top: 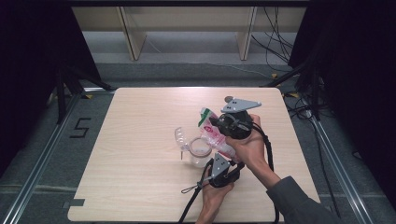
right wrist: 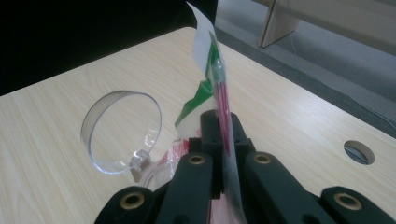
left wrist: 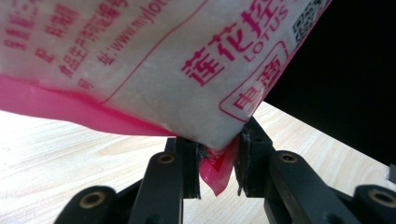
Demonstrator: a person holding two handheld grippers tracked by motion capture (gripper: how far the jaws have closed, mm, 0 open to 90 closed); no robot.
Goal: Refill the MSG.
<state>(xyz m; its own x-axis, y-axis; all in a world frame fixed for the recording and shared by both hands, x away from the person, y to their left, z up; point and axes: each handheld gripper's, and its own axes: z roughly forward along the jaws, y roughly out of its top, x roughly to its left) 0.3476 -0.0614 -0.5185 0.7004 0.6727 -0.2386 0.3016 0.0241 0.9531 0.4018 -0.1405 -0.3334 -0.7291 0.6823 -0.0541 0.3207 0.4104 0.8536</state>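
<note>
Above the middle of the wooden surface (top: 140, 140), we hold a white and pink printed bag (top: 212, 133) tilted over a clear round container (top: 200, 151), whose hinged lid (top: 180, 136) stands open beside it. Our right hand-held gripper (top: 223, 123) is clamped shut on the bag's flat upper edge. Our left hand-held gripper (top: 215, 165) pinches the bag's lower pink corner between its jaws.
</note>
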